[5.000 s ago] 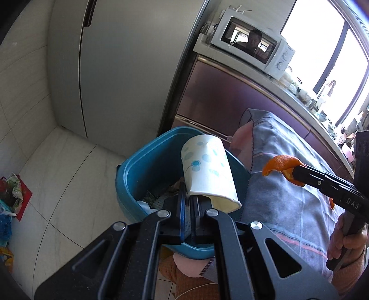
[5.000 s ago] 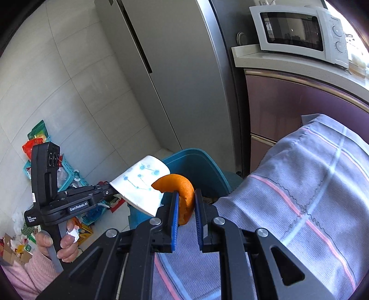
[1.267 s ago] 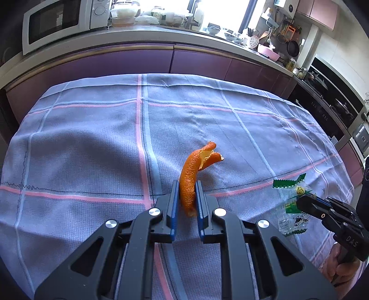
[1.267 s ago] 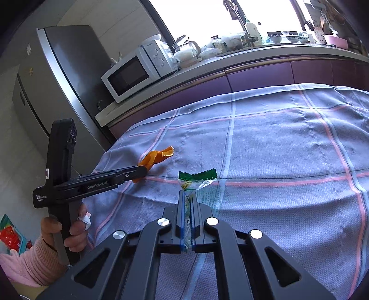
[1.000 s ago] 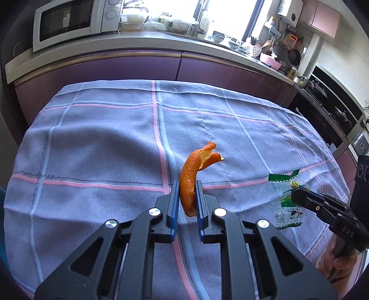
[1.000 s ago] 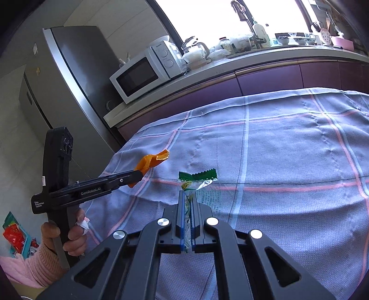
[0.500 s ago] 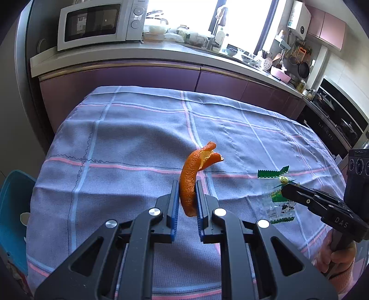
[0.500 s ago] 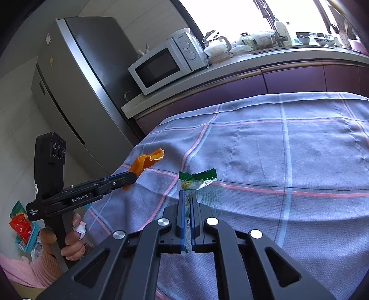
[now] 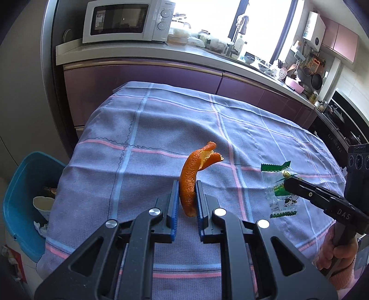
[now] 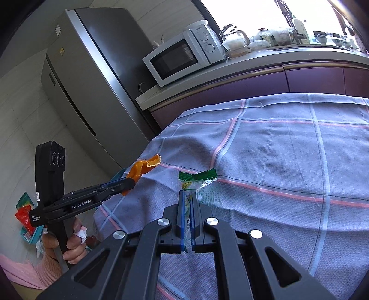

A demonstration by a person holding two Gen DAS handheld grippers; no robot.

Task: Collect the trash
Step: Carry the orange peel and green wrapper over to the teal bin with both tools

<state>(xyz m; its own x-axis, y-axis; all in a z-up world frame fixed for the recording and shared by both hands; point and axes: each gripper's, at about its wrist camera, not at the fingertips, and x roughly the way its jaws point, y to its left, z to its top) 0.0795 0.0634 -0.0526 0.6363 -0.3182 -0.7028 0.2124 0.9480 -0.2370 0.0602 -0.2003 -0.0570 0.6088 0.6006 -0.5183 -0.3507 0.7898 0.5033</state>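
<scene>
My left gripper [image 9: 187, 185] is shut on a curled strip of orange peel [image 9: 193, 177], which sticks up above the checked tablecloth [image 9: 147, 175]. From the right wrist view the same peel [image 10: 144, 168] shows at the left gripper's tip [image 10: 129, 183]. My right gripper [image 10: 187, 196] is shut on a clear snack wrapper with green edges [image 10: 203, 184]; in the left wrist view that wrapper [image 9: 276, 184] hangs at the right. A blue trash bin [image 9: 17, 198] stands on the floor at the table's left end, with a paper cup [image 9: 42, 204] inside.
A purple counter [image 9: 143, 76] with a microwave [image 9: 124, 20] runs behind the table. A grey fridge [image 10: 92, 92] stands past the table's left end. Coloured packaging [image 10: 25, 214] lies on the tiled floor. A person's hands [image 10: 69, 244] hold both gripper handles.
Both grippers have swung left along the table, each keeping its hold. The blue bin has come into the left wrist view, and the fridge fills more of the right wrist view.
</scene>
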